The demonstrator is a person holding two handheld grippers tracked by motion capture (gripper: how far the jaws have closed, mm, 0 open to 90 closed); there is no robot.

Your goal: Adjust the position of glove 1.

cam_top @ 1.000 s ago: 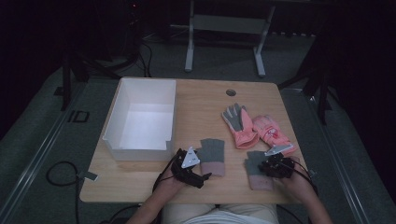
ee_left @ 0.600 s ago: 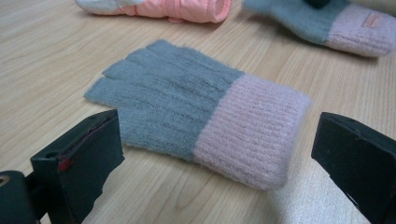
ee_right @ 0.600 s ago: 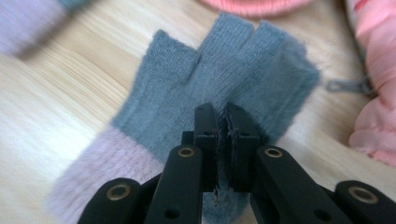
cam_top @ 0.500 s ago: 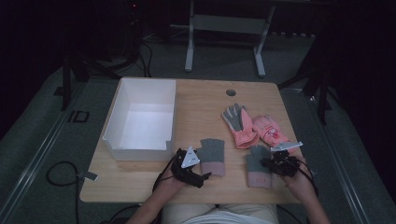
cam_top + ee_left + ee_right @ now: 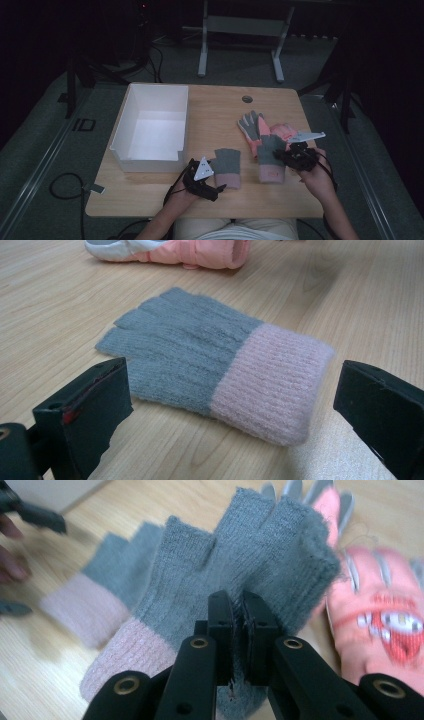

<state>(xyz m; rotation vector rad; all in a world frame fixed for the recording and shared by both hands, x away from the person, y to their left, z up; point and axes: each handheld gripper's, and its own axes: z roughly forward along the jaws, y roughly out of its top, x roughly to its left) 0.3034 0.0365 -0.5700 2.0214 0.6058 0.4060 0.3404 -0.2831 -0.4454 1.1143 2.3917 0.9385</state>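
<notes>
Right gripper (image 5: 237,630), nearest my seat at table's 5 o'clock: jaws pinched tight on the knit of a grey glove (image 5: 240,565) with a pink cuff, having just finished closing on it. Fabric is clamped between the pads near the palm edge; glove fingers point to 12, cuff droops to 7. I'd judge the step to be lifting this glove to pair it with its mate. To do it well I should raise it slowly, keep the pinch steady, and let the cuff clear the pink gloves (image 5: 282,132) lying at 1 o'clock, touching it from behind.

Left gripper (image 5: 202,180), at table's 7 o'clock: jaws wide apart, holding nothing. The mate (image 5: 215,370) lies flat on the table (image 5: 210,107) just ahead, between the pads but touching neither; cuff toward 4, fingers toward 10.

Farther off, at 10 o'clock, stands the white box (image 5: 127,127), well apart from both gloves.
</notes>
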